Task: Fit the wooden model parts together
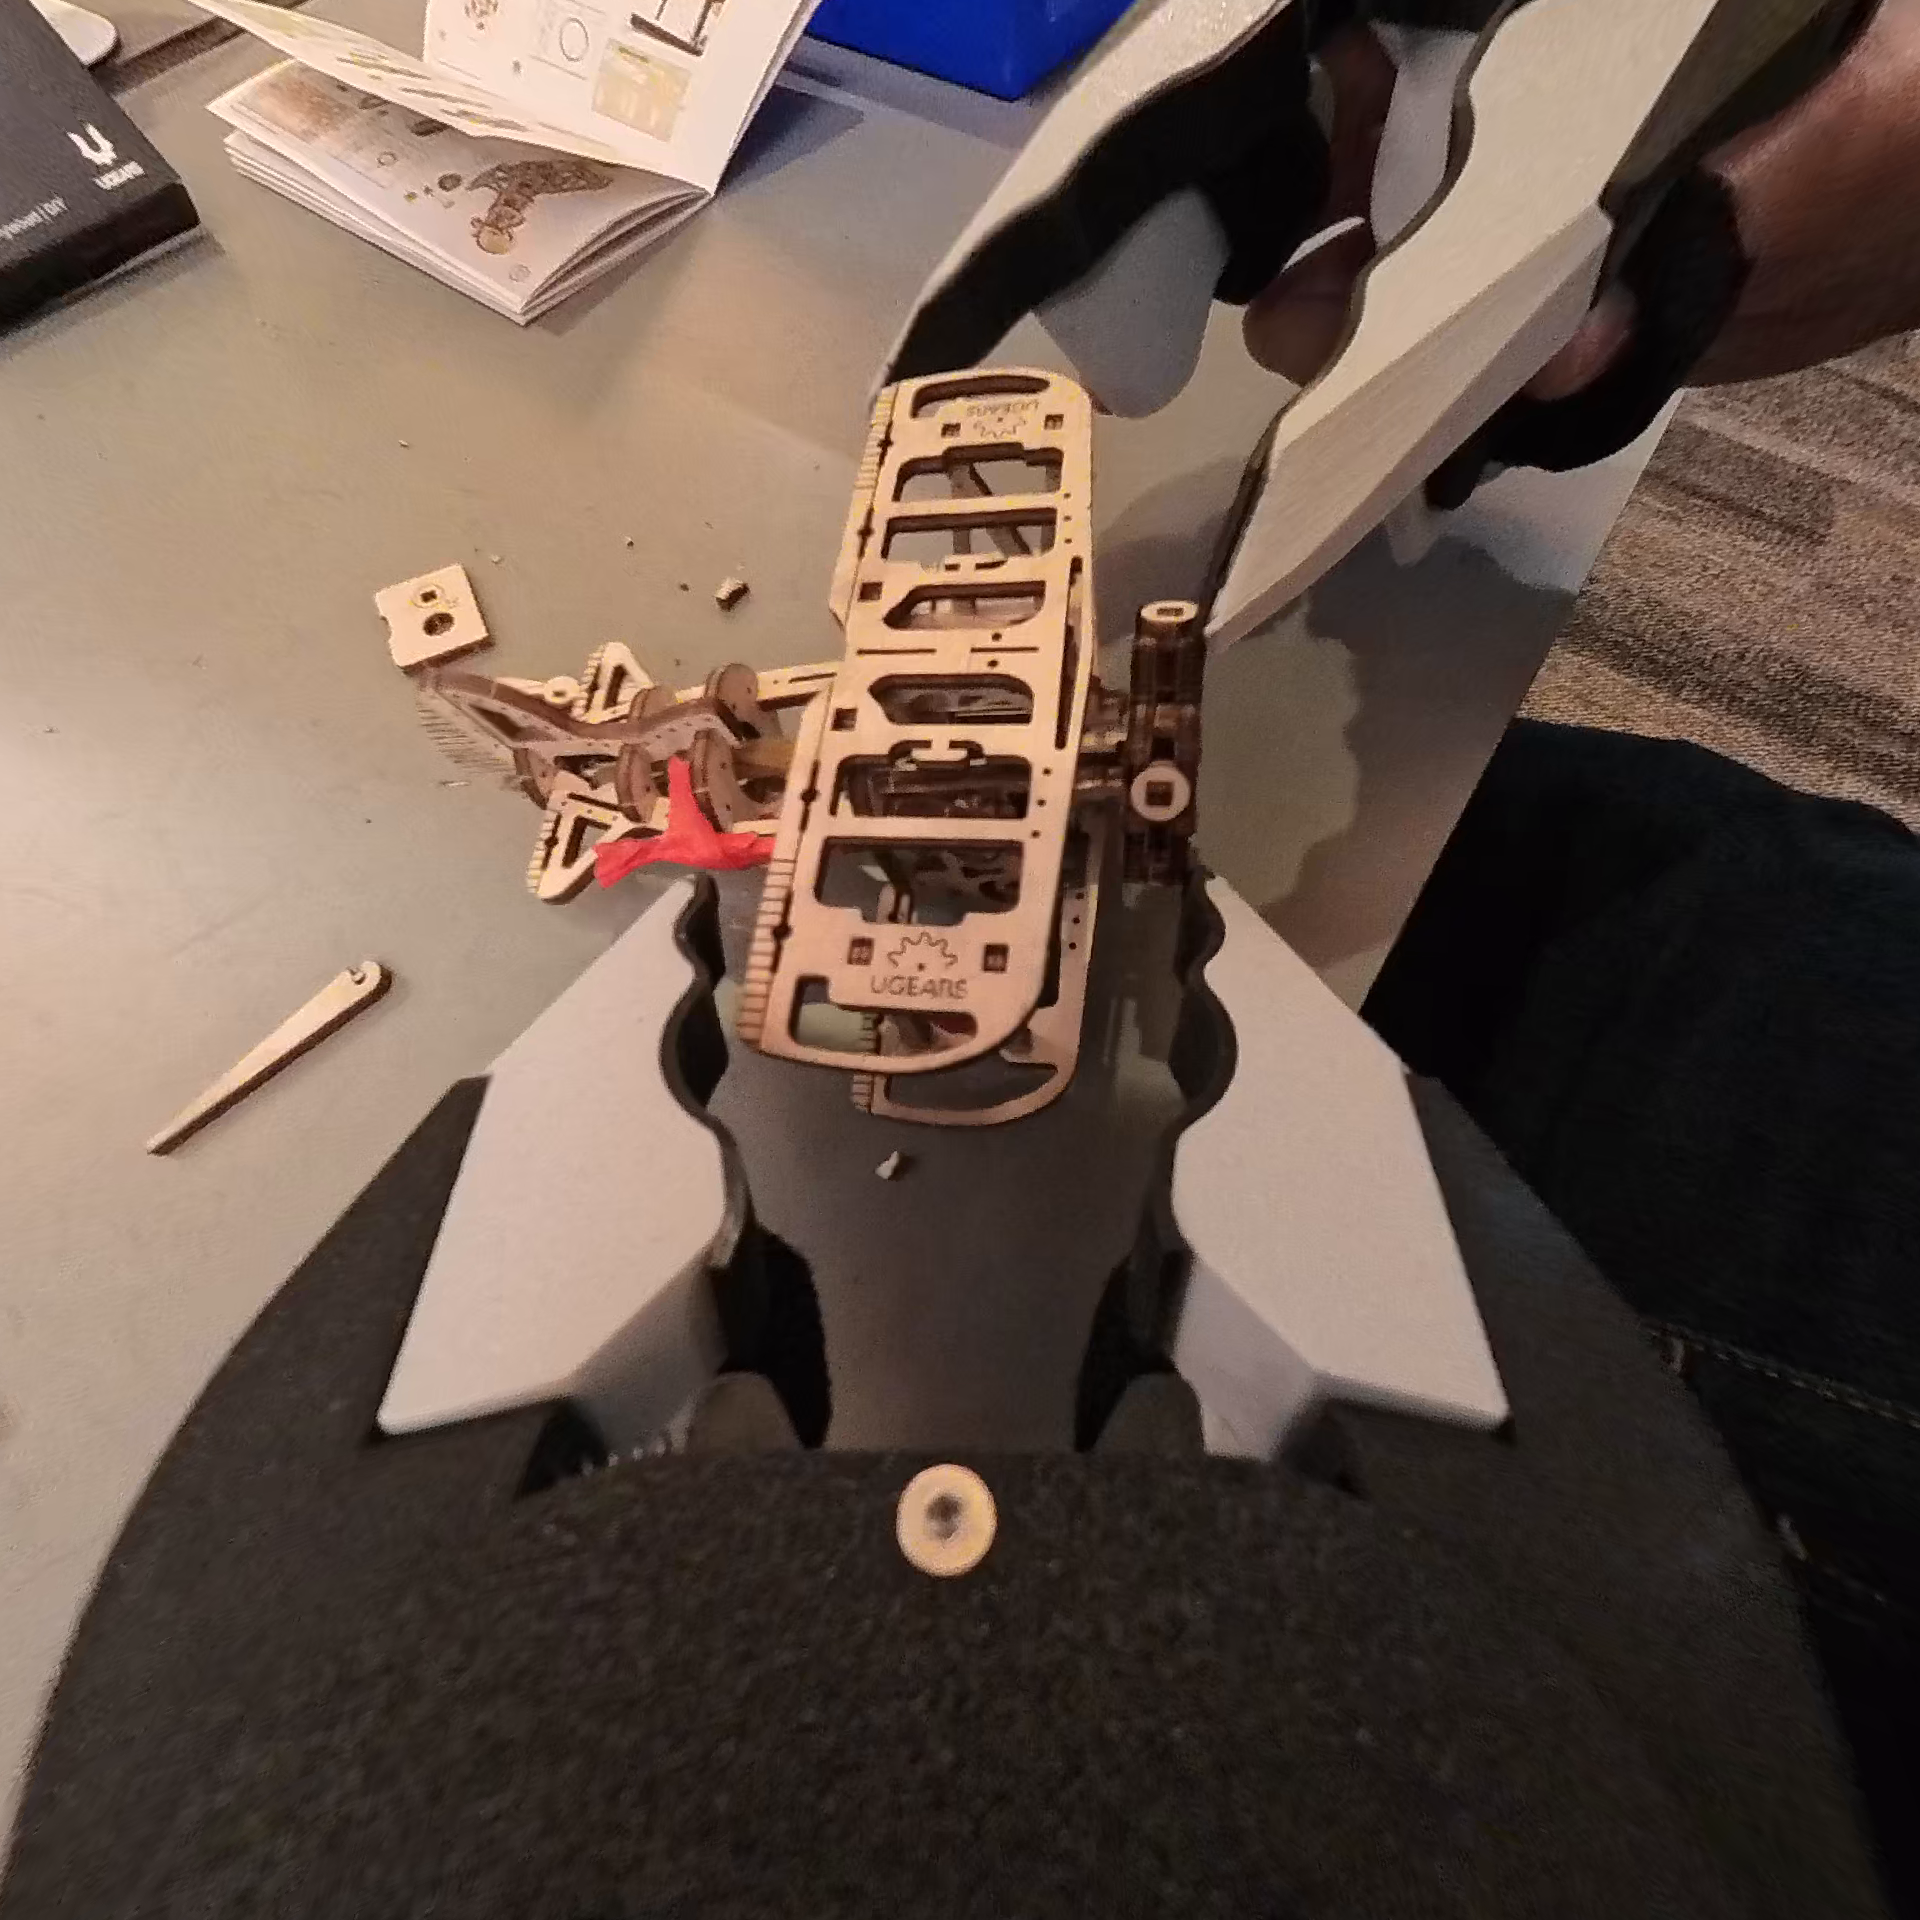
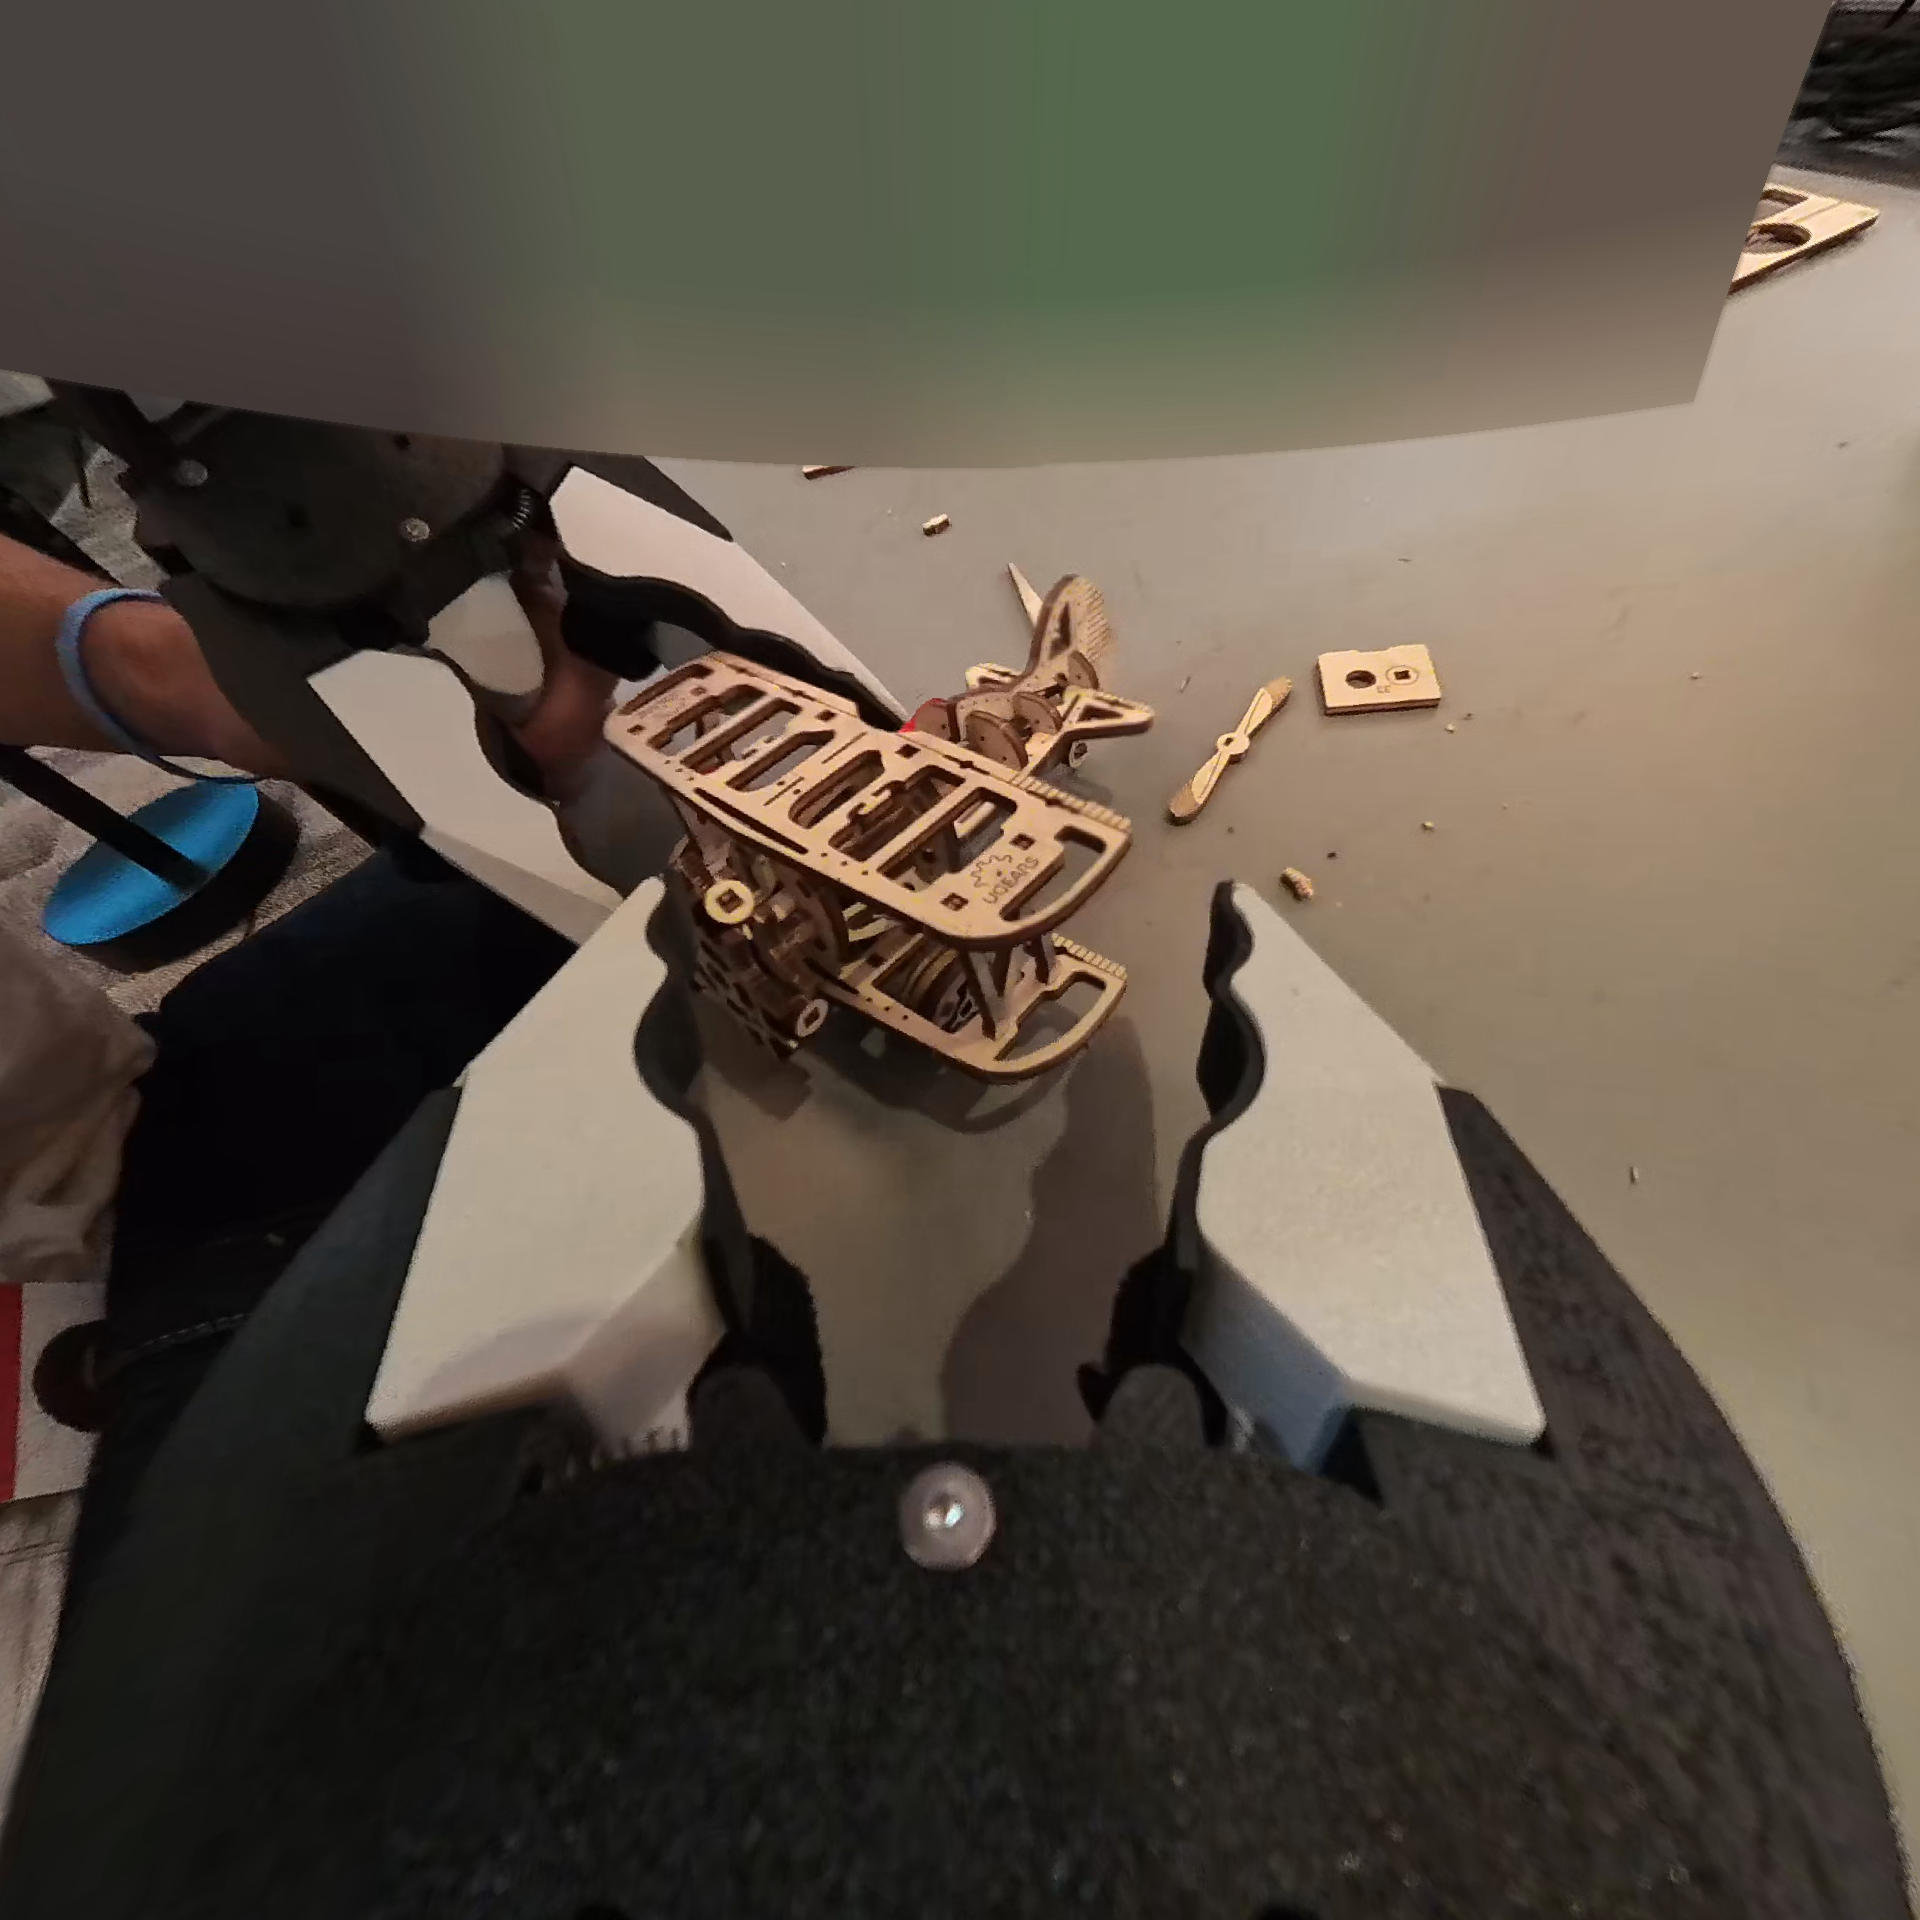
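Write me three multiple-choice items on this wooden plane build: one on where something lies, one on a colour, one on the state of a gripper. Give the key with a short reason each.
1. Where does the loose propeller lie?
A. On the table beside the biplane's tail
B. Fitted on the biplane's nose
C. Between the right gripper's fingers

2. What colour is the scrap tied on the wooden biplane behind its wings?
A. Blue
B. Red
C. Green

3. How does the right gripper stand?
A. Shut on the square wooden piece
B. Shut on the propeller
C. Open, fingers either side of the biplane's front

Key:
1 A: the right wrist view shows it flat on the table, apart from the model.
2 B: the red scrap shows in the left wrist view.
3 C: a wide gap shows between the fingers, clamping nothing; the square wooden piece lies on the table.
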A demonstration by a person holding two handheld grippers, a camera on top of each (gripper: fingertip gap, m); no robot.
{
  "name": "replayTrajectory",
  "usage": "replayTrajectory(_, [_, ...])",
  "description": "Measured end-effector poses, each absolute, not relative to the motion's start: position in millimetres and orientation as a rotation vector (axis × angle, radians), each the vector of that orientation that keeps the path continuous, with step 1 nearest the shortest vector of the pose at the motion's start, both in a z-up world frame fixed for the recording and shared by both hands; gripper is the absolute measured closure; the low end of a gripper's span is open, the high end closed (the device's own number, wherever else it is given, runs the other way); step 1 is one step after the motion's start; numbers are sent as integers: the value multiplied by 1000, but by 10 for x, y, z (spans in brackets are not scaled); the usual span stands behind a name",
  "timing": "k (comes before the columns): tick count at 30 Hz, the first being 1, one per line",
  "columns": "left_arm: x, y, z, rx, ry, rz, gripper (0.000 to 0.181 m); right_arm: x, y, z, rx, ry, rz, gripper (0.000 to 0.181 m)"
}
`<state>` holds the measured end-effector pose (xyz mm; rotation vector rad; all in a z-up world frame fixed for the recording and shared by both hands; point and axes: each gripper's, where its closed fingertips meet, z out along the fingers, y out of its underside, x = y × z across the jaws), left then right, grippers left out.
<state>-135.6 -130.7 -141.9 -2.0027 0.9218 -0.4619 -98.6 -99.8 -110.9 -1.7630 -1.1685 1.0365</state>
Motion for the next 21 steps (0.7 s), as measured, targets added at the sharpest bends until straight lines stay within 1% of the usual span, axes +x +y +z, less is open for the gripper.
replayTrajectory(3, [-1333, -1307, -1392, -1998, 908, -482, 93, -932, -977, -1155, -1785, -1177, 1014, 89])
replayTrajectory(12, [-1295, -1301, -1347, -1995, 893, -506, 91, -965, -1029, -1149, -1762, -1209, 1032, 89])
replayTrajectory(21, [-1301, -1259, -1339, -2006, 863, -547, 95, -983, -949, -1181, -1791, -1185, 1074, 90])
